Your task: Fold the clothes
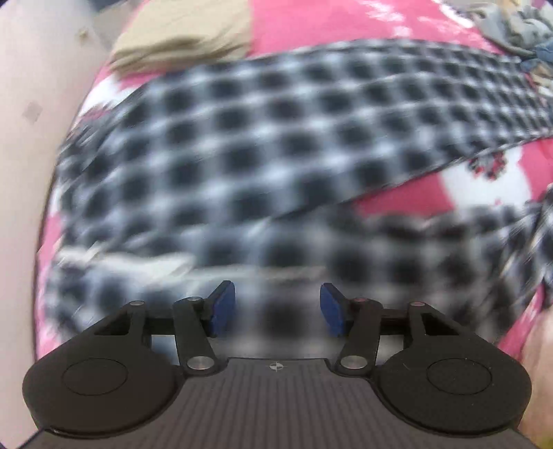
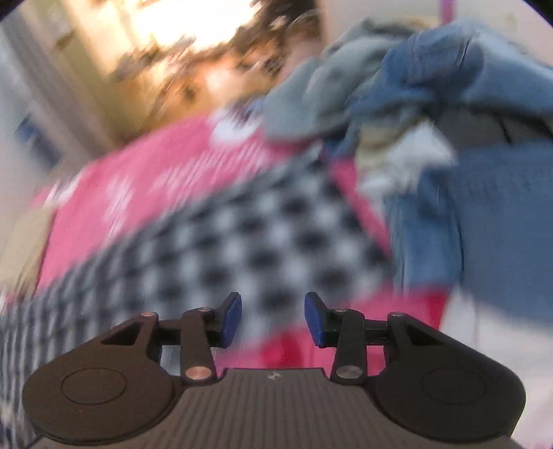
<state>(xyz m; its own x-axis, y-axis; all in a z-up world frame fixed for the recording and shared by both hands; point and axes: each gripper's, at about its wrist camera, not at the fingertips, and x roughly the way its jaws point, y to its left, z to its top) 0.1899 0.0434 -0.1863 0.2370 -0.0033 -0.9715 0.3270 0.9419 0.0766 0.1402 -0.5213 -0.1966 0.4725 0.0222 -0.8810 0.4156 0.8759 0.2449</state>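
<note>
Pink bedspread [image 1: 304,20]; checkered garment [image 1: 262,145] beneath spread left hand-held gripper [image 1: 277,309].

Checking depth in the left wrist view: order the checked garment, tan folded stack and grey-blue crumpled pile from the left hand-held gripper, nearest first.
1. Black-and-white checked fabric garment, directly ahead.
2. Tan folded cloth stack, far left.
3. Grey-blue crumpled clothes pile, far right; too close to the stack to rank firmly.

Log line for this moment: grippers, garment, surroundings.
left gripper open, empty | right gripper open, empty | checkered garment spread on pink cover | blue clothes pile unfolded | views blurred
</note>
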